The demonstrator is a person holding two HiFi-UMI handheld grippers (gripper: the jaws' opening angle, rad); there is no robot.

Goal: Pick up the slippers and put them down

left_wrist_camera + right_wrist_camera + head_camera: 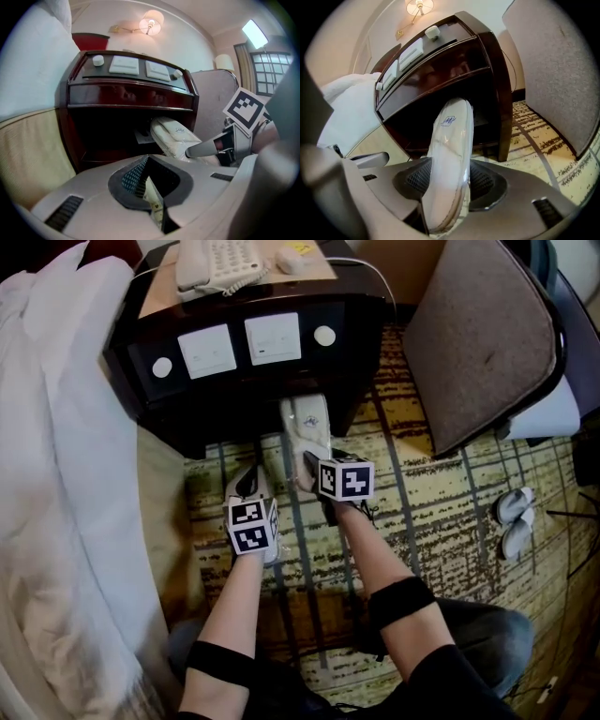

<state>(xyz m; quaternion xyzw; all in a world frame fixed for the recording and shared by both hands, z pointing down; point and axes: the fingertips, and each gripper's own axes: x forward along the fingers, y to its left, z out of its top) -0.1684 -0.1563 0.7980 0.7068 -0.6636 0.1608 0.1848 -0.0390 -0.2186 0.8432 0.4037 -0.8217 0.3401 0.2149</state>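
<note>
A pair of white slippers in a clear wrapper [307, 421] sticks out in front of the dark nightstand's open lower shelf. My right gripper [306, 461] is shut on the near end of the packet [449, 154], which stands on edge between its jaws and points toward the shelf. My left gripper [248, 482] hangs just left of it and lower, jaws shut together [151, 190]; I make out nothing held in them. In the left gripper view the packet [174, 135] lies ahead to the right, with one right gripper finger [205, 148] against it.
The nightstand [234, 381] carries a white phone [220, 263] and switch panels. White bedding [66, 474] fills the left. A padded chair [487, 334] stands at the right. Another pair of slippers [514, 519] lies on the patterned carpet [431, 512] at the right.
</note>
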